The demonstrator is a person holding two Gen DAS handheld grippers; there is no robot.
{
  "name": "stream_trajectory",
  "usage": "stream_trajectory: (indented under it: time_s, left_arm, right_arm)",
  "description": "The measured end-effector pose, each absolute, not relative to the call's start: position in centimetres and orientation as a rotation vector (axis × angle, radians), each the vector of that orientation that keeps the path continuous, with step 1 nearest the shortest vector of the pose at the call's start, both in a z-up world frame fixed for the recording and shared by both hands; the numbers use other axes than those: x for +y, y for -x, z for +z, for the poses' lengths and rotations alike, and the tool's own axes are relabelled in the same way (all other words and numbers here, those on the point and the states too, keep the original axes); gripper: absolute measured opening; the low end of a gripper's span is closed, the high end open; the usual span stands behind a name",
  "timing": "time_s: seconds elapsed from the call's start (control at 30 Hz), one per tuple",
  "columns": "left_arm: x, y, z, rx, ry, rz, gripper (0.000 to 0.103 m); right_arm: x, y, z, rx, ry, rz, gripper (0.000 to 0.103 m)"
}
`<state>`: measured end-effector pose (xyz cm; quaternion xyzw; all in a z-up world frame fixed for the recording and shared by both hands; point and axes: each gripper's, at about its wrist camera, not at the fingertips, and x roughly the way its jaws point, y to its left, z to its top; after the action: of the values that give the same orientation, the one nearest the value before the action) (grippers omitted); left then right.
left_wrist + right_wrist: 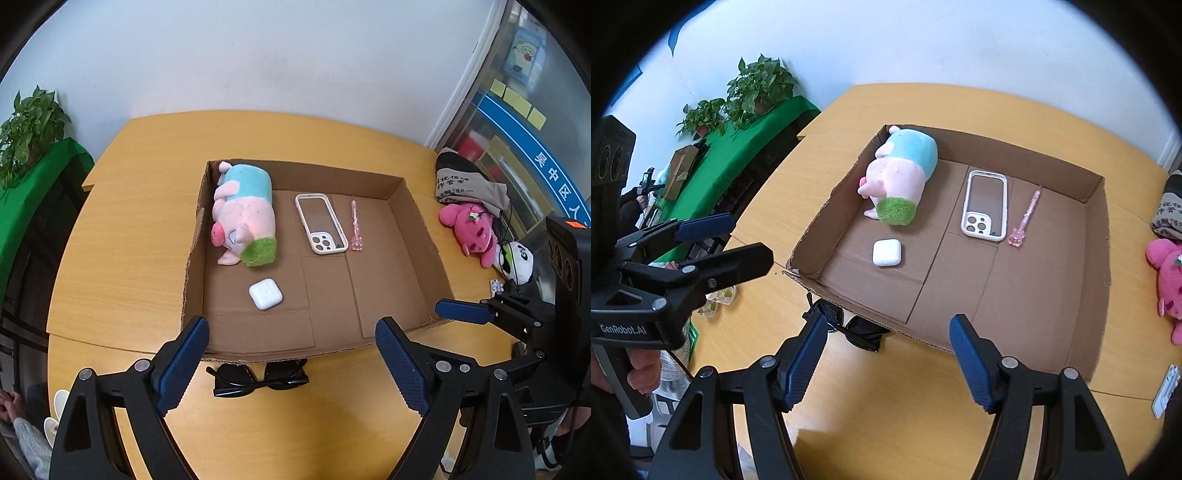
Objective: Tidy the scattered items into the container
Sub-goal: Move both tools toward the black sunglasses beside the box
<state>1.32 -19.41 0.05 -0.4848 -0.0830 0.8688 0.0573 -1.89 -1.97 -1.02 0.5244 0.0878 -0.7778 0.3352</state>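
Observation:
The shallow cardboard box (417, 206) (1097, 258) lies on the yellow table. Inside it are a pink pig plush (245, 214) (905, 173), a white phone case (321, 223) (986, 205), a pink pen (355, 225) (1025, 218) and a white earbud case (265, 293) (886, 252). Black sunglasses (258, 380) (864, 332) rest on the table against the box's near wall. My left gripper (293, 365) (731, 240) hangs open and holds nothing above the sunglasses. My right gripper (886, 363) (465, 314) is open too, with nothing between its fingers, over the box's near edge.
Right of the box lie a pink plush (474, 230) (1167, 284), a panda plush (519, 262), a grey-black bag (465, 181) and a small white item (1165, 391). A green-covered table with plants (757, 88) stands at the left. A glass door (517, 122) is at the right.

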Motion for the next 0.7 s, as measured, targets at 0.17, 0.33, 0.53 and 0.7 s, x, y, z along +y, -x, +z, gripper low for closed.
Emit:
stream_trajectory:
  time_s: [0.17, 0.33, 0.53, 0.7]
  left_arm:
    - [-19.4, -2.4, 1.0, -0.247, 1.439, 2.655, 0.094]
    - [-19.2, -3.4, 1.6, -0.244, 1.424, 2.664, 0.094]
    - [-19.1, -4.4, 1.7, -0.259, 1.409, 2.667, 0.094]
    - [-19.6, -4.8, 1.1, -0.291, 1.418, 2.664, 0.094]
  right_arm:
    - [-1.8, 1.0, -0.3, 0.235, -1.345, -2.037, 0.068]
    - [-1.9, 0.2, 0.3, 0.24, -1.325, -2.04, 0.068]
    - [-1.8, -0.5, 0.6, 0.246, -1.318, -2.041, 0.068]
    - [-1.8, -0.9, 0.2, 0.252, -1.334, -2.029, 0.068]
